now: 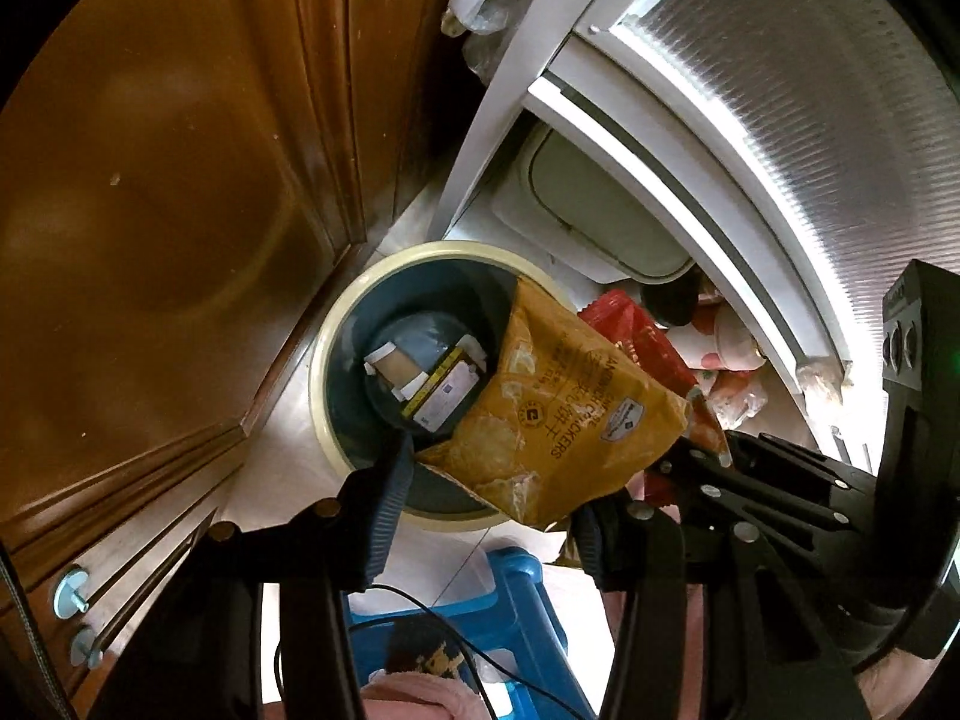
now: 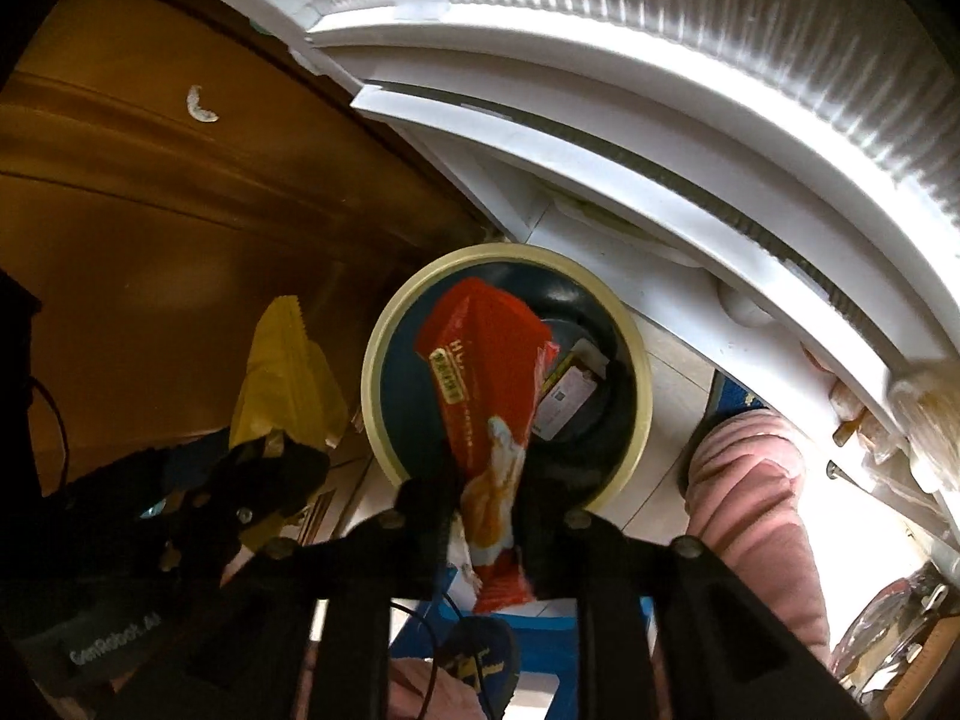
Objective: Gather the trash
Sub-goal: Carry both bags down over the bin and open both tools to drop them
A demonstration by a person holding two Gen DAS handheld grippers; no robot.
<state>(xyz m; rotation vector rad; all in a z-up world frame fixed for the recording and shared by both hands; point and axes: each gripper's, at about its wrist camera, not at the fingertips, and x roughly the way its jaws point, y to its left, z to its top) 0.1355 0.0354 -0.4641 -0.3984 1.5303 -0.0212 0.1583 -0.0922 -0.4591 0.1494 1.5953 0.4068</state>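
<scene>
A round trash bin (image 1: 324, 396) with a cream rim and dark liner stands on the floor, holding a box and paper scraps (image 1: 432, 384). My left gripper (image 1: 486, 504) is shut on a yellow cracker bag (image 1: 564, 414) held over the bin's right edge. My right gripper (image 2: 480, 510) is shut on a red snack bag (image 2: 480, 372) that hangs above the bin (image 2: 642, 396). The yellow bag (image 2: 282, 372) and left gripper show at left in the right wrist view. The red bag (image 1: 636, 336) shows behind the yellow one in the left wrist view.
A brown wooden cabinet (image 1: 150, 210) stands left of the bin. A white frame with ribbed glass (image 1: 750, 120) curves on the right. A blue stool (image 1: 498, 612) is below the grippers. A pink-clad leg (image 2: 762, 510) is at right.
</scene>
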